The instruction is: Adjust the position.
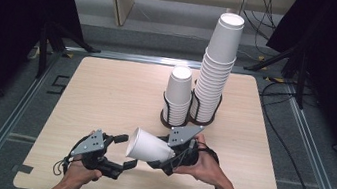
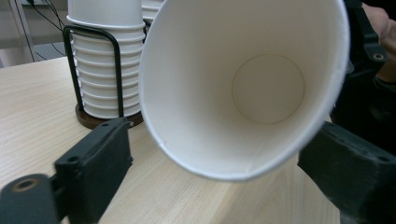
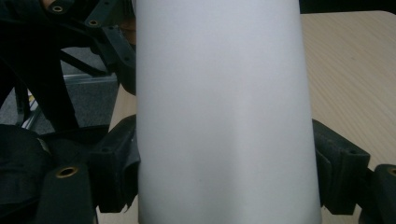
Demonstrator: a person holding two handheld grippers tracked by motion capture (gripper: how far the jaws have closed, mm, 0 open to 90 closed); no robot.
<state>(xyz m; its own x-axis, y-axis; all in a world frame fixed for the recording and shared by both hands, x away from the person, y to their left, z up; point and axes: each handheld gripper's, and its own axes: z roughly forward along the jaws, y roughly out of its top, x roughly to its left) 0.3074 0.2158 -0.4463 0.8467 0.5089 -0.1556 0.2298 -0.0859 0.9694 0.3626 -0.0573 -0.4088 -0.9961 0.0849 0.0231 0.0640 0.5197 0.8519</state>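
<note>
one loose paper cup [image 1: 147, 146], two cup stacks [image 1: 178, 94] in two wire holders [image 1: 166, 108], two hand-held grippers [image 1: 123, 152].

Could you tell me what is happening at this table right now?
A person works two hand-held grippers over a wooden table. The right gripper is clamped on the body of a white paper cup, held on its side with the mouth toward the left gripper. That gripper's jaws stand open on either side of the cup's rim without pressing on it. Behind, two stacks of cups sit in a black wire holder, a short stack and a tall stack.
</note>
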